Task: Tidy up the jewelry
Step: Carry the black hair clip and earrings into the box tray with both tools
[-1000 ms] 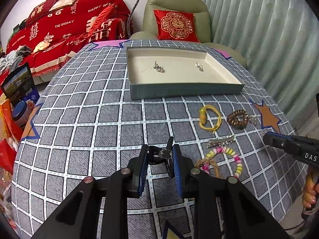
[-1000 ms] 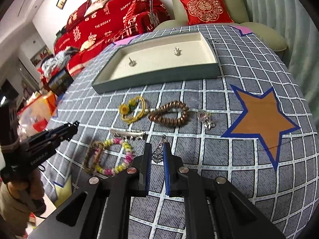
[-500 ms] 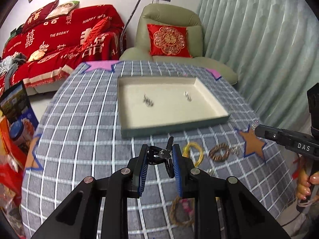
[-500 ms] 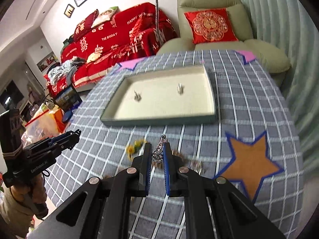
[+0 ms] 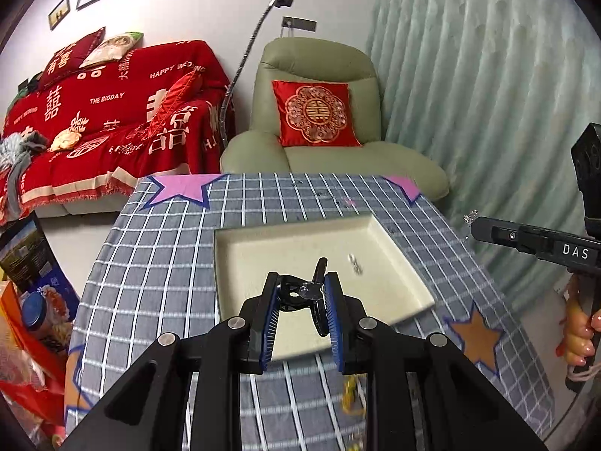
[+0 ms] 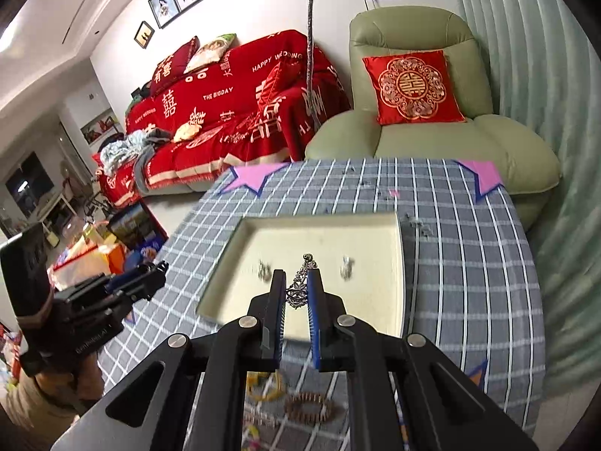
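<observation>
Carrying two pieces over the tray point(image 5: 394, 263) — held high to clear its rim, we judge.
We find the left gripper point(image 5: 300, 295) clamped on a black hair clip point(image 5: 319, 293), the right gripper point(image 6: 296, 293) on a silver pendant point(image 6: 298, 289).

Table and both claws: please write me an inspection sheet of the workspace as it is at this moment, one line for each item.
Surface: table under a grey checked cloth with star patches.
Job's things: cream tray with two small silver pieces; yellow hair tie and brown hair tie on the cloth near the tray's front edge.
Clutter: small dark bits on the cloth beside the tray's far corner.
Grippers: left claw shut on a black clip; right claw shut on a silver pendant; both over the tray.
Cables: nothing seen.
Surroundings: red sofa, green armchair, curtain.
</observation>
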Demonstrator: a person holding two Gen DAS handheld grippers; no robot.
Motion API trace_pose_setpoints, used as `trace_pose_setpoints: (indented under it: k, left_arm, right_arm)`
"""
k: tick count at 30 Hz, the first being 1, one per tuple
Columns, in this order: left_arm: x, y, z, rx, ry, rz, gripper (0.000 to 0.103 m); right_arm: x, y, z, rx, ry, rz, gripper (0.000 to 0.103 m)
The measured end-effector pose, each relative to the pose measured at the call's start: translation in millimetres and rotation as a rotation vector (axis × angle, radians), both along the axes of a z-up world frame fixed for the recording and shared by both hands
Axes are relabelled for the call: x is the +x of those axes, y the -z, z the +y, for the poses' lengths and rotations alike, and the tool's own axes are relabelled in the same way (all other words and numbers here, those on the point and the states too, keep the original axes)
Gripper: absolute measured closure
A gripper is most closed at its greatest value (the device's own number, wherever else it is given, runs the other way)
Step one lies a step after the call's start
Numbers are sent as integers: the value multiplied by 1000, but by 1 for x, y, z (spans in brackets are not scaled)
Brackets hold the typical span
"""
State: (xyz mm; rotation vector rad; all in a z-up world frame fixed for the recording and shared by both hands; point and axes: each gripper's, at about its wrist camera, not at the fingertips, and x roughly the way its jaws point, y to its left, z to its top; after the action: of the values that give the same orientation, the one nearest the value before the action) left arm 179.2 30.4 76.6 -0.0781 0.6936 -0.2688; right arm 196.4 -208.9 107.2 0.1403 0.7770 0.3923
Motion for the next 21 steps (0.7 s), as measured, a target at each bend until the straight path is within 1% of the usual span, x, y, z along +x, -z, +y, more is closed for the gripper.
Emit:
trace_pose_setpoints:
  k: [4,7,11,12,16,19,21]
  left_arm:
    - [31,5,-3,-6,-27,12,69]
    - [51,20,-10,11,-36,39,69]
    - [68,50,-23,89,-50,66,69]
    - [72,59,-26,98,-49,81,69]
    - [85,86,-30,91,-56,141,69]
    - [90,100,-36,126,-61,158,69]
    - [92,107,-40,129,-53,171,69]
  right_arm:
    - [34,1,5,16,7,10,91]
    - [52,14,11,11,11,37,91]
    - [80,52,15,2,27,108,91]
    - [85,61,15,0,32,123,91]
    - [101,100,9,-16,60,180,91]
    - [107,123,4,-15,73,223,91]
    - [109,134,5,-27,75,240,91]
